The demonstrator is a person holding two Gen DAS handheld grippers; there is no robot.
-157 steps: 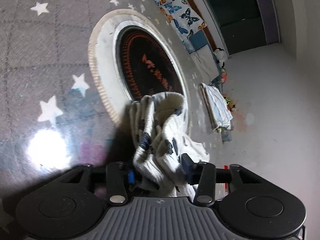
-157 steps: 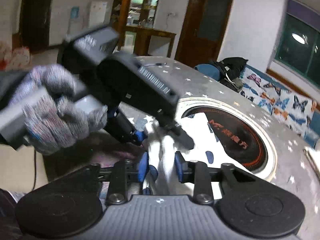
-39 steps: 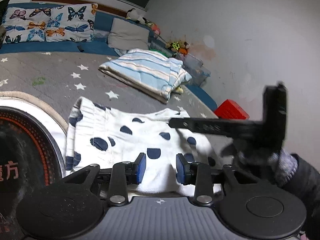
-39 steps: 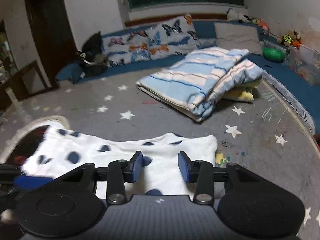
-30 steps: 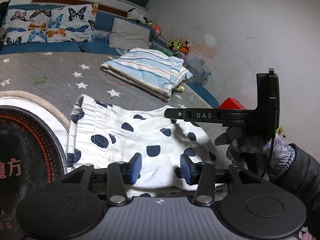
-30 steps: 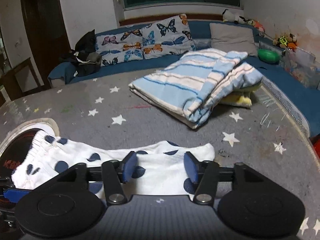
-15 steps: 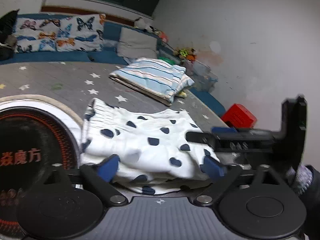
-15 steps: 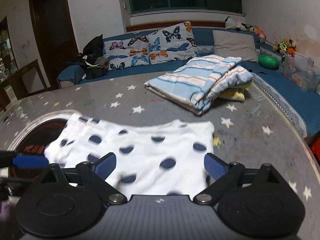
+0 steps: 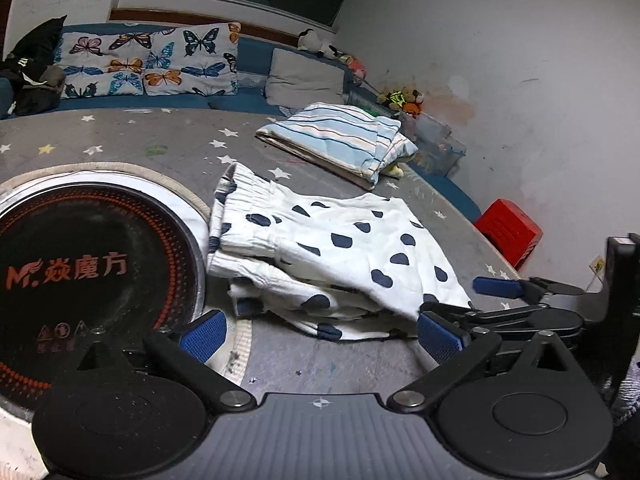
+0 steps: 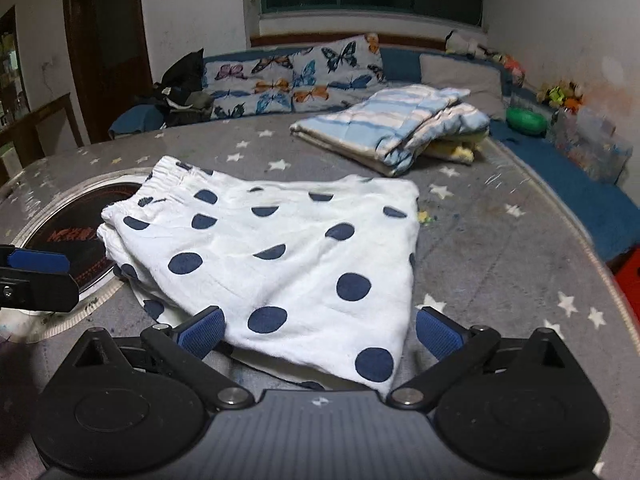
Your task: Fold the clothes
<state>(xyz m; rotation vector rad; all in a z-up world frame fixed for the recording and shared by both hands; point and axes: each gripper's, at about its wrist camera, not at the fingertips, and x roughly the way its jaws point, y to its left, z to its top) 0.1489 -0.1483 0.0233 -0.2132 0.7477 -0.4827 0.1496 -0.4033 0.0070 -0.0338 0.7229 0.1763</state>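
Note:
White shorts with dark blue dots [image 9: 332, 256] lie folded flat on the grey star-patterned table [image 9: 168, 148], their waistband toward the round hob. My left gripper [image 9: 320, 338] is open and empty just short of their near edge. My right gripper [image 10: 318, 334] is open and empty, its fingers on either side of the shorts' [image 10: 280, 248] near hem, not holding them. The right gripper also shows at the right of the left wrist view [image 9: 472, 308]. A fingertip of the left gripper [image 10: 38, 262] shows at the left edge of the right wrist view.
A round black hob [image 9: 80, 264] with a pale rim is set into the table left of the shorts. A folded blue-striped blanket [image 9: 336, 140] lies at the far side. A red box [image 9: 508, 232] sits off the table's right edge. Butterfly cushions [image 10: 288, 80] line the bench behind.
Both grippers held the bunched shorts, laid them flat on the table, then opened wide and drew back. The shorts now lie free.

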